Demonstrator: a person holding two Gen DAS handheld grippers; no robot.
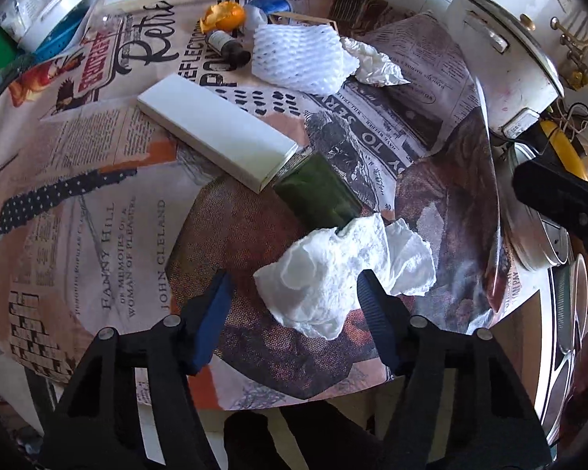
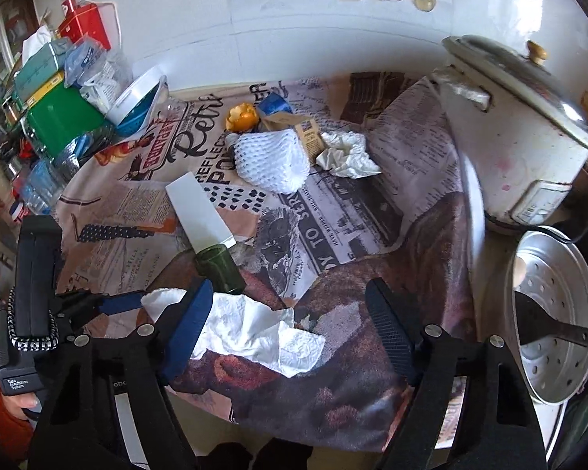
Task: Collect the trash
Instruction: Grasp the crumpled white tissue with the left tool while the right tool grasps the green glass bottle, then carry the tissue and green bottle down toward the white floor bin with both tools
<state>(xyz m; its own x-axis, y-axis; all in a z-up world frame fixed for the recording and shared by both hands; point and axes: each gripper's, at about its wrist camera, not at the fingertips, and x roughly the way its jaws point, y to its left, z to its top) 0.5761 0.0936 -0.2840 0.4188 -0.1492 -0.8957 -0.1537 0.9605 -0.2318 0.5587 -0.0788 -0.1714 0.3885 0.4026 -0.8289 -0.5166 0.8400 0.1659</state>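
Note:
A crumpled white tissue (image 1: pixel 341 274) lies near the table's front edge, between the fingers of my open left gripper (image 1: pixel 294 305). It also shows in the right wrist view (image 2: pixel 254 333), beside my open right gripper (image 2: pixel 290 321), which is empty. A green bottle (image 1: pixel 317 192) lies on its side behind the tissue, next to a flat white box (image 1: pixel 215 133). Further back are a white foam net (image 1: pixel 302 58), a second crumpled tissue (image 1: pixel 372 62), an orange peel (image 1: pixel 221 15), a small dark bottle (image 1: pixel 227 45) and a brown paper packet (image 2: pixel 294 125).
A newspaper-print cloth (image 1: pixel 98 196) covers the table. A white rice cooker (image 2: pixel 513 137) and a metal steamer pan (image 2: pixel 552 313) stand at the right. Boxes, bags and plastic bottles (image 2: pixel 51 117) crowd the back left. A white wall runs behind.

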